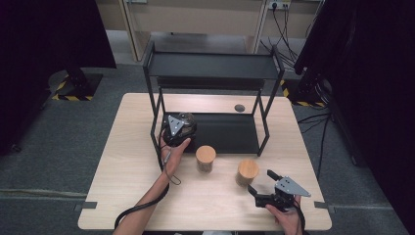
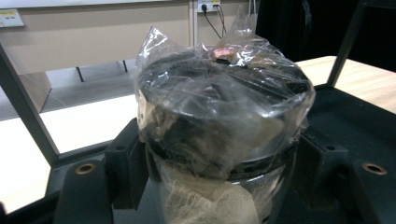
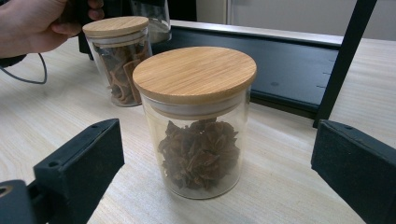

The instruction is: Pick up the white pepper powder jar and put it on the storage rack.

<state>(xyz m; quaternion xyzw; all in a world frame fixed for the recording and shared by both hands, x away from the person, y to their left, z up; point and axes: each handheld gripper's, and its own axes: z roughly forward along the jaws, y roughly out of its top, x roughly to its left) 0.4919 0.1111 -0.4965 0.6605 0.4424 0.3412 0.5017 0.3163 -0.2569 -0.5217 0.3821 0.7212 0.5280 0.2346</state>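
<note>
Black shelf (image 1: 230, 133); crinkled plastic veils gripped jar (image 2: 219, 116).

No text, label, brand, number or sign is being made out in any of the views. A pale plate (image 2: 10, 17) with yellow marks is being shown on the far wall in the left gripper view, but its print is too small to be read. Yellow-and-black hazard striping (image 1: 72, 97) is being shown on the floor by the stand base in the high view; no wording is carried by it.
</note>
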